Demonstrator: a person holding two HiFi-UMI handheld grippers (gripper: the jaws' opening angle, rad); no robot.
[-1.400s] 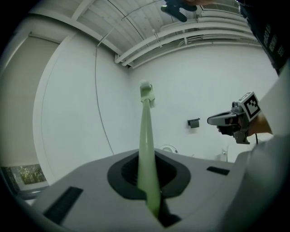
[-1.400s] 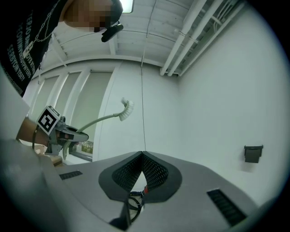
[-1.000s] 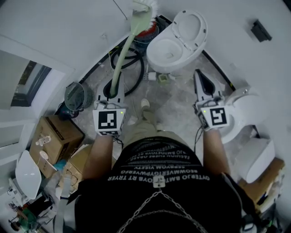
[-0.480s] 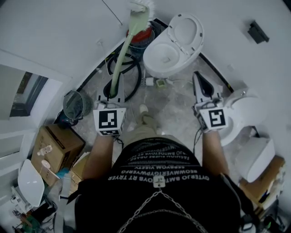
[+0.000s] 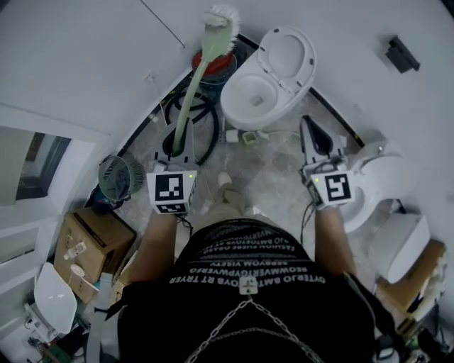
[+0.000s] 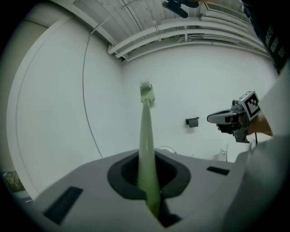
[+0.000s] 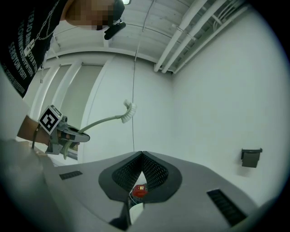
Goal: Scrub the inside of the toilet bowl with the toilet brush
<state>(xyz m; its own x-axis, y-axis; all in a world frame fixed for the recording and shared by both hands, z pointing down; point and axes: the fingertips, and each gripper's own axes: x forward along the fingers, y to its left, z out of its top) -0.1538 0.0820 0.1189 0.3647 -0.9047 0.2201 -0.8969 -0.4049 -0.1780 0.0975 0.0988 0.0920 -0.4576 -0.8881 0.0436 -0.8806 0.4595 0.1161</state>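
Observation:
My left gripper [image 5: 177,138] is shut on the pale green handle of the toilet brush [image 5: 195,85]. The brush points up and away, and its white bristle head [image 5: 219,17] is by the wall, left of the toilet. In the left gripper view the handle [image 6: 146,149] rises from between the jaws to the head [image 6: 146,90]. The white toilet [image 5: 254,92] stands ahead with its lid [image 5: 289,55] raised and the bowl open. My right gripper [image 5: 309,127] hovers shut and empty to the right of the toilet; its jaws meet [image 7: 142,155].
A red bucket [image 5: 221,65] and coiled black hose [image 5: 202,120] lie left of the toilet. A small fan [image 5: 117,177] and a cardboard box [image 5: 92,237] sit at the left. White ceramic fixtures [image 5: 386,177] stand at the right. A black holder [image 5: 402,53] hangs on the wall.
The head view has shifted a little, so the toilet sits lower in the picture. Both grippers keep nearly the same pose, with the brush still held up left of the toilet.

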